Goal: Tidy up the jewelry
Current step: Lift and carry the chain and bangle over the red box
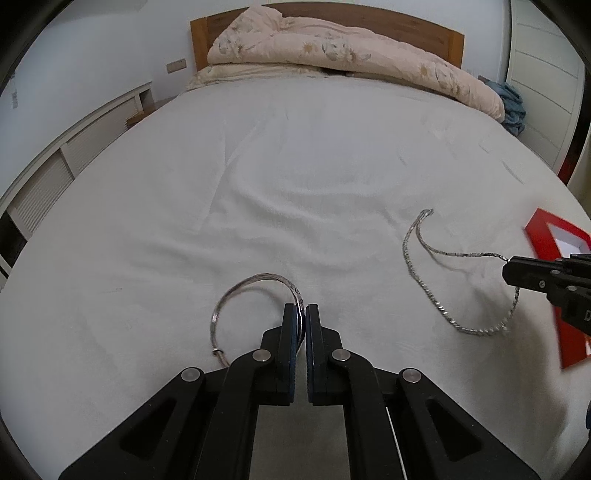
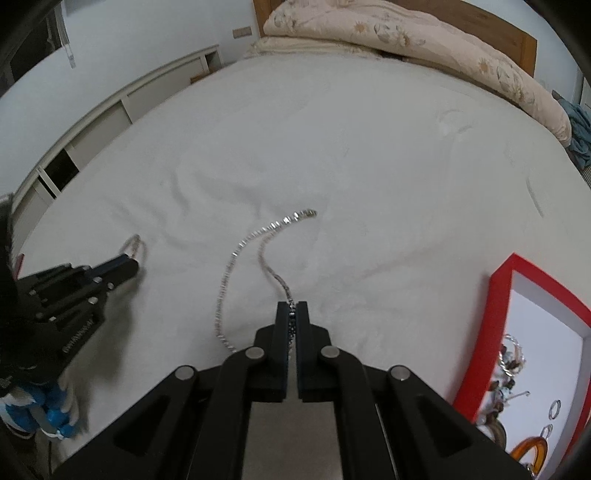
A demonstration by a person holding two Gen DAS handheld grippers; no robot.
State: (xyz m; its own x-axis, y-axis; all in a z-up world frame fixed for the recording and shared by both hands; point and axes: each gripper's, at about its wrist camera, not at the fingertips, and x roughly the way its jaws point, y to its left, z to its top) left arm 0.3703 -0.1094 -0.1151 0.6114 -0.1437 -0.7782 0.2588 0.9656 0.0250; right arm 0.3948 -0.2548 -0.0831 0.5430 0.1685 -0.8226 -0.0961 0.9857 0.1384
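1. Black left gripper (image 1: 302, 308): jaws drawn narrow, clamped on the rim of a silver bangle (image 1: 236, 291); the rest of the hoop arcs ahead and to the left of the fingertips, resting on the white bedsheet (image 1: 295, 166).
2. Right gripper (image 2: 292, 306): jaws likewise nearly together, pinching one strand of a silver chain necklace (image 2: 236, 254); the loop trails forward and leftward from the tips over the sheet.
3. To the right of the right gripper lies a red-rimmed jewellery box (image 2: 498, 273), open, with rings and other small pieces inside; these are blurred and hard to identify.
4. Far ahead of both tools: a folded floral quilt (image 1: 332, 48) against a wooden headboard (image 1: 424, 29).
5. Step in hand, as judged: both pieces grasped for transfer. The next move probably calls for lifting each clear of the sheet and carrying it rightward over the box, the chain's slack kept from snagging.
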